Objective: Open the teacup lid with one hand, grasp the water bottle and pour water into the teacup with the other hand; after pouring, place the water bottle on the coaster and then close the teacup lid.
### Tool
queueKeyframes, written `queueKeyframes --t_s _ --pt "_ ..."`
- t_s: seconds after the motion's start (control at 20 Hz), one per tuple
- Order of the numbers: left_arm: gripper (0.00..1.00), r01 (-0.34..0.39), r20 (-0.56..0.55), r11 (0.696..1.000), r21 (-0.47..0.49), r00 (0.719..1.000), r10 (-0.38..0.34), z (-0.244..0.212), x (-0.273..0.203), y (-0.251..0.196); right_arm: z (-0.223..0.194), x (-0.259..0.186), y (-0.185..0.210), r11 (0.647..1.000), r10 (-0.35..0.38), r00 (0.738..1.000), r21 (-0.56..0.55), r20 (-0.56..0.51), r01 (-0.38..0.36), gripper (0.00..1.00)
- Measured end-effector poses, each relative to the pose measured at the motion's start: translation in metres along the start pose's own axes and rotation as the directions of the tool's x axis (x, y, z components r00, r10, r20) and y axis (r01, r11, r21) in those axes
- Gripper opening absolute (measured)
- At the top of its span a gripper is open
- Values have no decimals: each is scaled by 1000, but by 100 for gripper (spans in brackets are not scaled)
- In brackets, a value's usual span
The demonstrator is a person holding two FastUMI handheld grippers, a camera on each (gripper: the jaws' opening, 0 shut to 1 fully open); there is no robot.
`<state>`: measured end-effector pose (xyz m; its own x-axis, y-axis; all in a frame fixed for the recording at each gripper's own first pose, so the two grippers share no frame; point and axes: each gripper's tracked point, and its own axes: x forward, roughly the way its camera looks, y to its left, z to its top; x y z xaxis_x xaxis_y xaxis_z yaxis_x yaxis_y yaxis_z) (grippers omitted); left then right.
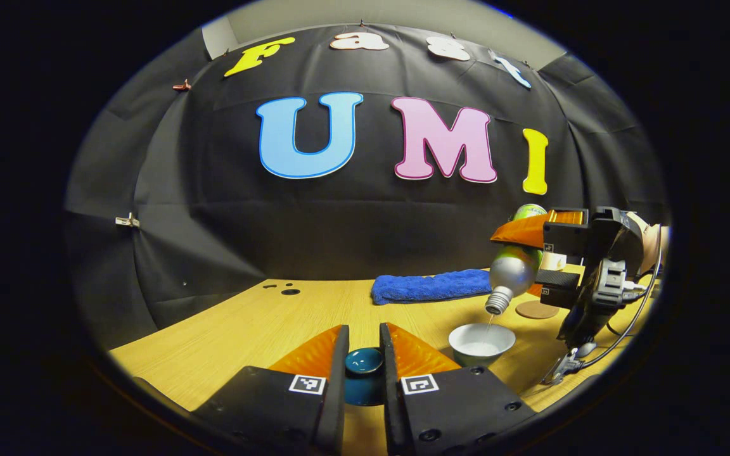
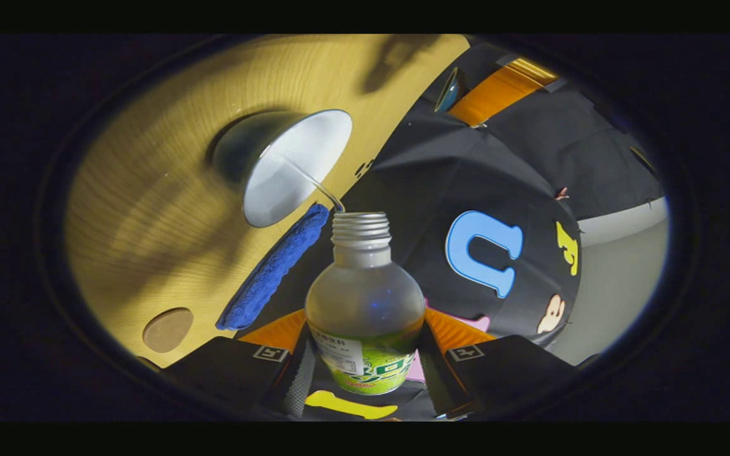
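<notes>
On the wooden counter (image 1: 244, 329), the right gripper (image 1: 545, 259) jaws clench the tilted water bottle (image 2: 365, 304), pouring into the teacup (image 1: 481, 342); the left gripper (image 1: 364, 364) jaws clamp the lid (image 1: 364, 362).

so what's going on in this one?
Mid-pour. The right tool is shut on the water bottle, tipped neck-down over the open teacup, and a thin stream of water runs into it. The left tool holds the teacup lid off to the side, just above the wooden table. The round coaster sits bare behind the cup, and a blue towel lies farther back.
</notes>
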<state>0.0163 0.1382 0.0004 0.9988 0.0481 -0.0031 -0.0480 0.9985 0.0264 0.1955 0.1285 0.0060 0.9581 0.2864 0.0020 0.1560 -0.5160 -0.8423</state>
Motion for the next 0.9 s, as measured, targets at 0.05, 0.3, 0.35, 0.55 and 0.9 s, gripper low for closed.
queueKeyframes --t_s 0.05,0.3,0.35,0.55,0.9 --pt "31 0 0 1000 0 1000 0 0 0 0 1 -1 1 1000 -1 1000 -4 2 1 76" --pt "31 -1 0 1000 0 1000 1 0 0 0 5 -2 1 1000 -2 1000 -8 8 2 76" --pt "31 -1 1 1000 0 1000 1 0 0 0 5 -3 1 1000 -4 1000 -10 9 4 76" --pt "27 -1 1 1000 0 1000 1 0 0 0 4 -1 -1 1000 -5 1000 -14 8 5 76" --pt "29 -5 2 1000 0 1000 5 1 0 0 5 -2 2 1000 2 1000 -13 6 -2 76"
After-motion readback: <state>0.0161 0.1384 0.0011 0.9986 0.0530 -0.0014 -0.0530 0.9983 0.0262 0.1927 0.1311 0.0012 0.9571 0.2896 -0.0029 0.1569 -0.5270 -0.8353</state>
